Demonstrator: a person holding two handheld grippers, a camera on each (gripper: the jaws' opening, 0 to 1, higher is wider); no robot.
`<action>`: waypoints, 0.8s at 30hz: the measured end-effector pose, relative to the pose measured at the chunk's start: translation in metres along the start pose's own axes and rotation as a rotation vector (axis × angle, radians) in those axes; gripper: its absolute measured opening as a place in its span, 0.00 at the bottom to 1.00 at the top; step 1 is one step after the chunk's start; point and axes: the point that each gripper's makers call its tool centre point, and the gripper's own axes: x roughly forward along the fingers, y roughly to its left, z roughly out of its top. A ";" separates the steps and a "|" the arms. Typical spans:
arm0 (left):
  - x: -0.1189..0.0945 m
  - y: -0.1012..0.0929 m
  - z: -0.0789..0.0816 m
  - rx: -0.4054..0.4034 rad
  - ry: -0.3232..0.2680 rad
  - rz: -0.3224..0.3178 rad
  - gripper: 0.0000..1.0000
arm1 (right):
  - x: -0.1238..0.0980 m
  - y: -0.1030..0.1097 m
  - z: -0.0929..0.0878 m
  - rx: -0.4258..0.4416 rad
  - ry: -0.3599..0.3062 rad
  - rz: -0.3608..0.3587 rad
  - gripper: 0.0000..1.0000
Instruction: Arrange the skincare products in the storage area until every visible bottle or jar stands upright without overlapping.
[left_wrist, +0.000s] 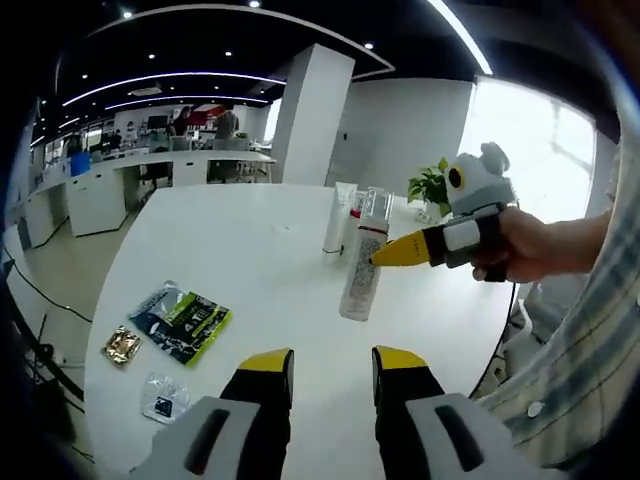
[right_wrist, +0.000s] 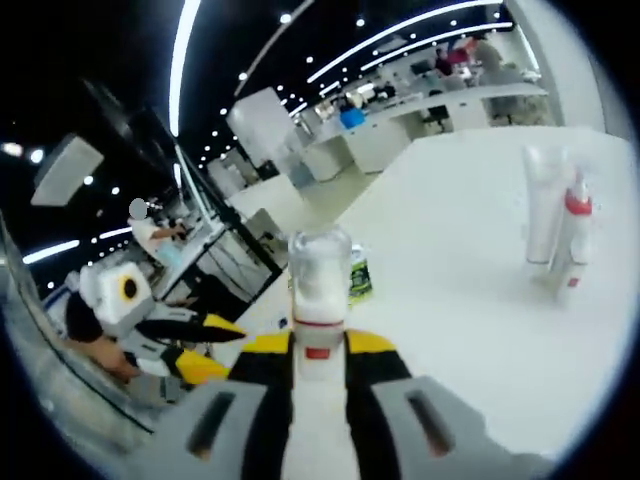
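Observation:
On the white table (left_wrist: 230, 250) a tall bottle with a clear cap (left_wrist: 362, 270) stands nearly upright. My right gripper (left_wrist: 385, 255), held by a hand, comes in from the right and is shut on its upper body. In the right gripper view the same bottle (right_wrist: 320, 290) rises between my right gripper's (right_wrist: 320, 345) yellow jaws. Just behind it stand a white tube (left_wrist: 339, 215) and a red-capped bottle (left_wrist: 354, 218), both upright and close together; they are seen as the tube (right_wrist: 543, 210) and the red-capped bottle (right_wrist: 572, 235). My left gripper (left_wrist: 332, 365) hangs open over the near table, holding nothing.
A green-and-black packet (left_wrist: 185, 320), a gold sachet (left_wrist: 122, 345) and a small clear packet (left_wrist: 165, 395) lie flat at the table's left front. A potted plant (left_wrist: 432, 188) stands behind the products. The left gripper (right_wrist: 210, 345) shows at the left of the right gripper view. Desks and people fill the background.

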 end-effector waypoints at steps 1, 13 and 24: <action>-0.001 0.000 0.000 -0.007 -0.003 0.002 0.31 | -0.001 -0.006 0.000 0.004 -0.003 -0.014 0.16; -0.019 0.001 -0.012 -0.093 0.007 0.000 0.31 | 0.005 -0.051 0.005 -0.040 -0.068 -0.152 0.17; -0.039 0.012 -0.022 -0.195 -0.019 0.034 0.31 | 0.020 -0.069 -0.012 -0.129 -0.024 -0.228 0.17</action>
